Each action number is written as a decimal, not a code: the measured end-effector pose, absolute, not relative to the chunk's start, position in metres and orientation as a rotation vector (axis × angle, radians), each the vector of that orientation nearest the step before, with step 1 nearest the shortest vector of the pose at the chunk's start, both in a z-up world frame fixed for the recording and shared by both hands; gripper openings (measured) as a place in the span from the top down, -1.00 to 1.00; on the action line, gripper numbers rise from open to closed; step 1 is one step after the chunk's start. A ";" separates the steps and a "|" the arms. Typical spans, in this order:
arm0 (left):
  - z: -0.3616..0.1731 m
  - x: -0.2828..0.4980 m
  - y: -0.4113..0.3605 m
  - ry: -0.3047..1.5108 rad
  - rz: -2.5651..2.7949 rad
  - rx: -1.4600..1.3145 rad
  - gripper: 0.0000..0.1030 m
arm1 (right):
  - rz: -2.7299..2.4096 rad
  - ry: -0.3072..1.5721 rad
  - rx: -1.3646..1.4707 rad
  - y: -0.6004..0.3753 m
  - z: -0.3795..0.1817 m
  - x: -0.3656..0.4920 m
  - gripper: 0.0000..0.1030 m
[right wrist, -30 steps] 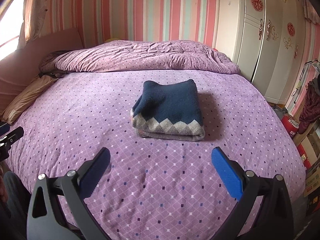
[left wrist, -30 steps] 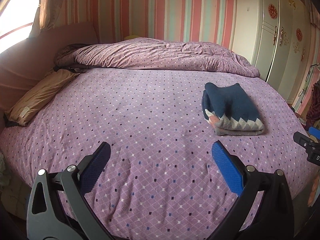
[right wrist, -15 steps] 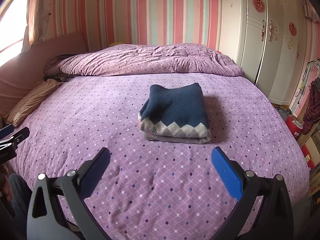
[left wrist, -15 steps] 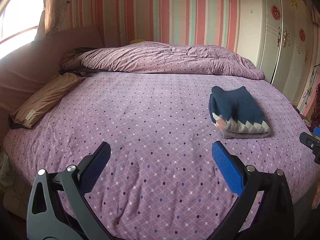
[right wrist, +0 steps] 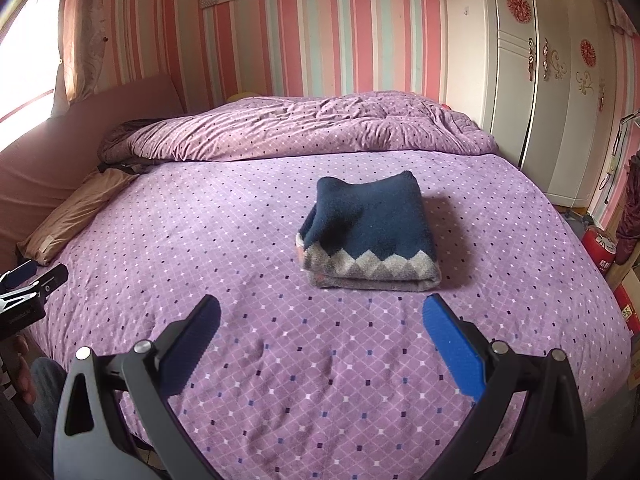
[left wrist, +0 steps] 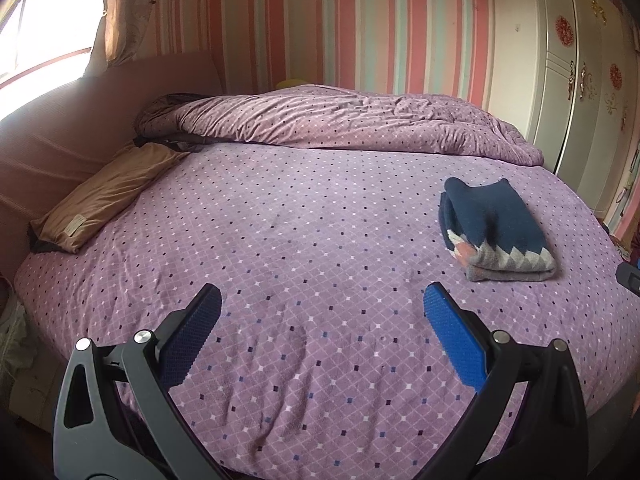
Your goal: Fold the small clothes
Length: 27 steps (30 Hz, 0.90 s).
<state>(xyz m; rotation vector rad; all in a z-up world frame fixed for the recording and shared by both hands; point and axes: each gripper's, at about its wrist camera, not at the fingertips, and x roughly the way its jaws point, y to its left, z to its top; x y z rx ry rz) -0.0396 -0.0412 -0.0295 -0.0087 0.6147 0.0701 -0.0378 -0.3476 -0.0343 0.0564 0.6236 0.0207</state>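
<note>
the navy sweater with the grey zigzag hem (right wrist: 370,236) lies as a compact folded bundle on the purple dotted bed (right wrist: 200,240), toward the right half of the mattress, with its folded grey edge facing the near side and the rumpled duvet (right wrist: 312,128) well beyond it at the far end. the right hand-held gripper (right wrist: 320,320) hangs just short of the bundle's near edge with its blue pads spread wide and nothing between them; the left hand-held gripper (left wrist: 322,310) is likewise spread and empty, over bare bedding to the left of the garment and well apart from it. judging by how the sweater lies, the folding looks finished or close to it, so the step in hand seems to be checking and tidying. to do that well, leave the layers alone unless something is loose: the left side of the bundle looks a little rounded and open, where an inner pinkish edge shows, so any correction would be a light press or a small tuck there, made from above and not by dragging across the soft bed cover, which would wrinkle beneath it and could pull the stack askew. keep both pairs of pads apart and clear while backing off, so no pad snags the knit. the tan pillow (left wrist: 104,196) at the far left is not in the way.
</note>
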 end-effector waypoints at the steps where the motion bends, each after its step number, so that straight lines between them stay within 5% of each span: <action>1: -0.029 -0.039 -0.040 0.613 0.074 -0.006 -0.94 | 0.021 0.625 0.056 -0.347 -0.034 -0.037 -0.96; 27: -0.030 -0.039 -0.049 0.607 0.081 0.031 -0.94 | 0.031 0.651 0.037 -0.335 -0.039 -0.032 -0.96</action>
